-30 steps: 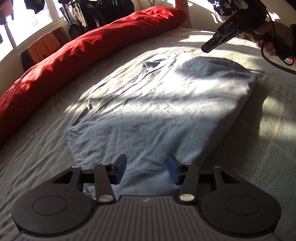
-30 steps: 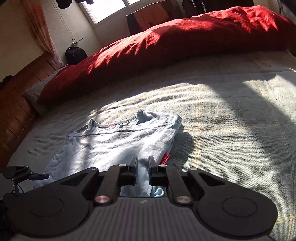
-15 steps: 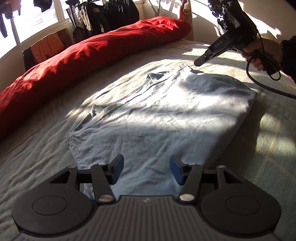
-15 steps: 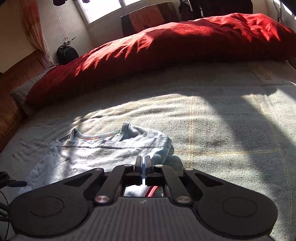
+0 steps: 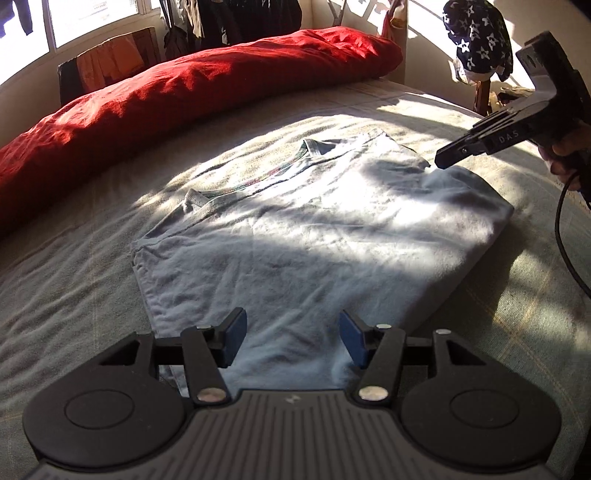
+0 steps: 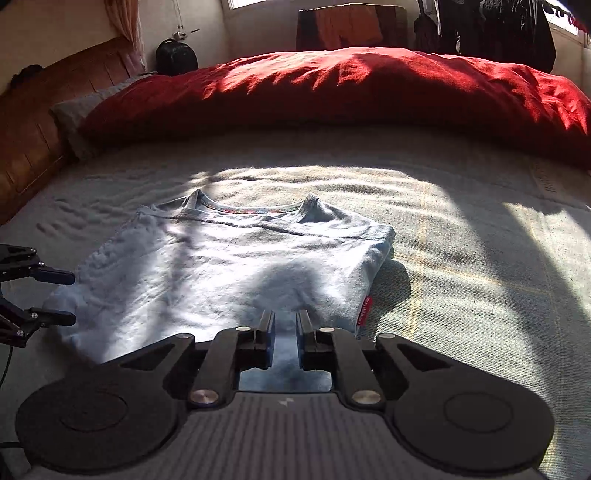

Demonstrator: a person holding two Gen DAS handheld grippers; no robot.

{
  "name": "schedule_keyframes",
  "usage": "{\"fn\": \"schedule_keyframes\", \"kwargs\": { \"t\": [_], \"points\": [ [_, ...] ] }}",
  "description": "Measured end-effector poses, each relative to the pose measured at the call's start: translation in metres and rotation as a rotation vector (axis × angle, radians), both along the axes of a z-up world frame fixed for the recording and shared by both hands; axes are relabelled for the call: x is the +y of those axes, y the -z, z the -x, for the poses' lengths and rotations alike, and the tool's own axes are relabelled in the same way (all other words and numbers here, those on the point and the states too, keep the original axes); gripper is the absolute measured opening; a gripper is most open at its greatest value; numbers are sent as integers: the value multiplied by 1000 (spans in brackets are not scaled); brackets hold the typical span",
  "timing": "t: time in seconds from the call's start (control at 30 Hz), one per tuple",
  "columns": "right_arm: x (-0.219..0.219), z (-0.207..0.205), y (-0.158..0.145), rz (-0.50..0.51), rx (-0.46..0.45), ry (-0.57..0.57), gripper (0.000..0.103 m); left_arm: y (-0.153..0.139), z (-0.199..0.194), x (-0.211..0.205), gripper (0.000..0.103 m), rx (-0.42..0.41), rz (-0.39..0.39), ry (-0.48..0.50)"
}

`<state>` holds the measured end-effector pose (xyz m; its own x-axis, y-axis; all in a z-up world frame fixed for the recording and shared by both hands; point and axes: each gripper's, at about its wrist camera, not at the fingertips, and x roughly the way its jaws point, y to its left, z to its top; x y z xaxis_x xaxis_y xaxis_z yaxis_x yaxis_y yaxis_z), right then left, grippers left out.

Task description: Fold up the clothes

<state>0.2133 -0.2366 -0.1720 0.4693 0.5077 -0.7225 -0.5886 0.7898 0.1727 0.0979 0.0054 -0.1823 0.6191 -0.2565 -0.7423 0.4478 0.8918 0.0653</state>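
A light blue T-shirt (image 5: 314, 229) lies flat on the bed, sides folded in, neckline toward the red duvet. My left gripper (image 5: 291, 332) stands open just above its near hem, nothing between the blue pads. From the right wrist view the same shirt (image 6: 229, 266) shows a small red tag (image 6: 364, 312) on its right edge. My right gripper (image 6: 285, 325) hovers over the shirt's near edge, its jaws opening by a narrow gap and holding nothing. The left view has the right gripper (image 5: 448, 157) at the shirt's far right corner, held by a hand (image 5: 565, 155).
A long red duvet (image 6: 332, 96) lies rolled along the far side of the grey blanket (image 6: 461, 258). A wooden headboard (image 6: 33, 122) is at the left. Hanging clothes (image 5: 240, 18) and a star-print cloth (image 5: 476, 37) are beyond the bed. My left gripper (image 6: 55, 295) shows at the left edge.
My right gripper closed fully, then parted slightly, and shifted off the shirt's tagged right edge toward its middle. My left gripper's jaws widened a little and the view rolled slightly.
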Motion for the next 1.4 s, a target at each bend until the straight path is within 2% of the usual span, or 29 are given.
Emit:
{"fn": "schedule_keyframes", "kwargs": {
  "t": [0.1,0.13,0.2,0.27,0.37,0.5,0.67,0.73,0.83,0.93,1.03,1.13,1.23,1.4],
  "points": [
    [12,19,18,44,25,-36,14,17,2,-10,57,38,-60,-12],
    [10,26,24,59,25,-27,14,23,4,-9,57,60,-65,-21],
    [2,40,30,59,27,-16,14,29,14,-2,57,54,-49,-28],
    [-8,53,26,45,23,-1,15,22,20,5,58,67,-37,-38],
    [-7,64,9,40,-24,-2,19,6,21,7,58,31,-36,-40],
    [25,66,-2,-23,-55,-62,19,4,11,10,58,23,9,-116],
    [76,76,25,25,-61,-162,19,28,23,26,58,88,37,-175],
    [77,84,36,38,-74,-169,20,30,36,35,58,109,62,-171],
    [72,86,29,17,-63,-152,21,19,45,39,58,87,20,-152],
    [78,88,12,-4,-107,-164,25,7,35,41,58,51,65,-171],
    [96,88,12,-15,-115,-194,26,8,21,37,57,39,100,-188],
    [107,93,32,33,-82,-223,26,23,17,26,57,86,56,-173],
    [93,99,32,22,-78,-213,27,20,24,22,57,73,27,-152],
    [62,99,5,32,-158,-134,31,-7,16,-2,59,13,116,-78]
  ]
}}
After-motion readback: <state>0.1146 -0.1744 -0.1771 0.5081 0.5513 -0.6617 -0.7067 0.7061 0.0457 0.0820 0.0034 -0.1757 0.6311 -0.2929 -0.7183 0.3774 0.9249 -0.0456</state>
